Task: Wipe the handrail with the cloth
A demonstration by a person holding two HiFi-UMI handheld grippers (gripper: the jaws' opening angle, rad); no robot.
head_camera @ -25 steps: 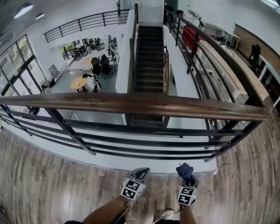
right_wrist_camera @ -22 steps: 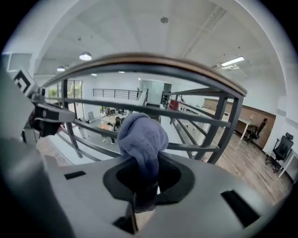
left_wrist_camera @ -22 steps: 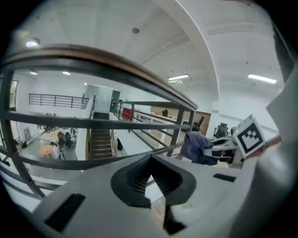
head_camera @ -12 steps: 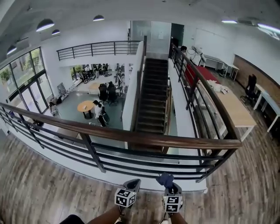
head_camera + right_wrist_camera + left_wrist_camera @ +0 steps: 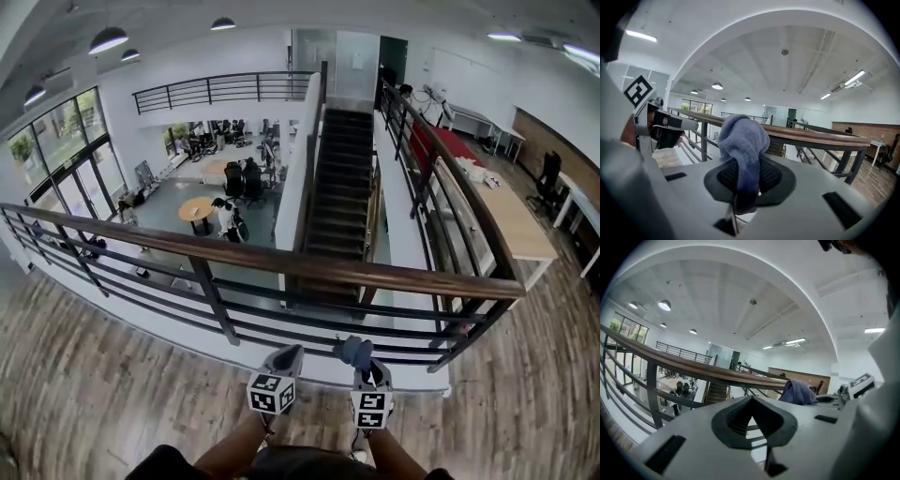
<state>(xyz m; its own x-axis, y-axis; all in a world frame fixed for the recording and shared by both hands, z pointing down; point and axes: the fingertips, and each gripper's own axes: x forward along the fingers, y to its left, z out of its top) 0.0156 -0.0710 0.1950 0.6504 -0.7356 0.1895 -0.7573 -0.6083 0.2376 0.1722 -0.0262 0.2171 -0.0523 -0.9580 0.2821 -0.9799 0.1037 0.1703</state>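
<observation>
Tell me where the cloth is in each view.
Head view: cloth bottom centre, below the handrail.
Left gripper view: cloth right of centre, beside the handrail.
Right gripper view: cloth dead centre, before the handrail.
Shared landmark: the handrail.

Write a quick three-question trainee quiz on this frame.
1. True or false: the cloth is touching the handrail.
2. Which tool grips the cloth? A) left tool B) right tool C) neither
3. What is between the left tool's jaws?
Key: 1 false, the cloth is held short of the rail; 2 B; 3 nothing, they are shut and empty.
</observation>
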